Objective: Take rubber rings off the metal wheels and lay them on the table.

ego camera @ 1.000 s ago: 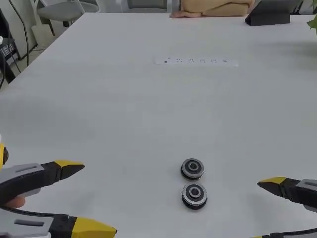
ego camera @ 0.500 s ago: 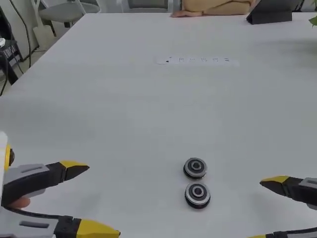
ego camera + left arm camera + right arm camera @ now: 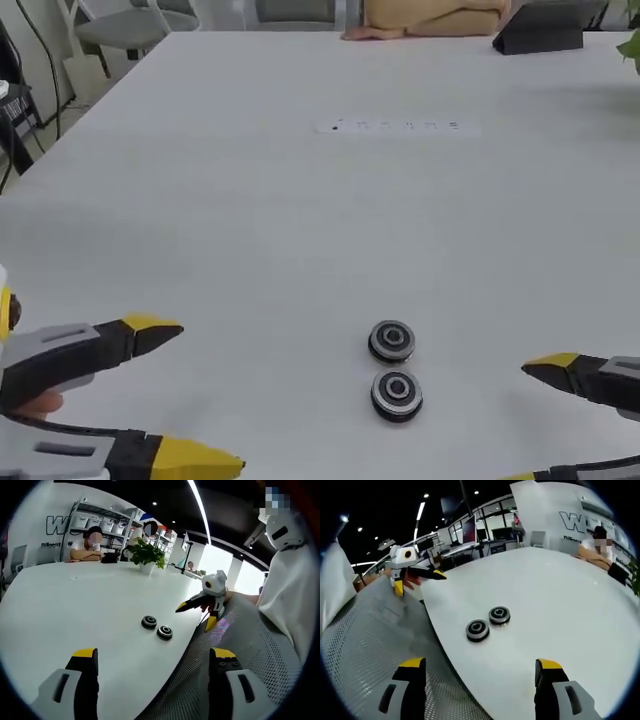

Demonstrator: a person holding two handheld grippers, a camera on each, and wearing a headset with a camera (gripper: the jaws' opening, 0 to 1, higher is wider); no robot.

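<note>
1. The left claw (image 3: pixel 185 398) hangs over the table's near-left edge, released, its yellow-tipped jaws spread wide with nothing between them.
2. The right claw (image 3: pixel 535 425) hangs at the near-right edge, likewise released and carrying nothing.
3. Two metal wheels lie flat on the white table (image 3: pixel 250 220), close to its near edge and between the two claws, though nearer the right one.
4. The nearer wheel (image 3: pixel 397 394) and the farther wheel (image 3: pixel 391 341) sit just beside each other, lined up from the near edge inward; whether they touch cannot be told.
5. Each wheel shows a dark band around its rim and a dark hub, so the rubber rings appear to be in place.
6. Both claws are well apart from the wheels.
7. A white power strip (image 3: pixel 398 126) lies toward the far edge.
8. A black object (image 3: pixel 540 35) rests near the far-right corner.
9. A person (image 3: pixel 430 15) sits at the far edge, arms on the table.
</note>
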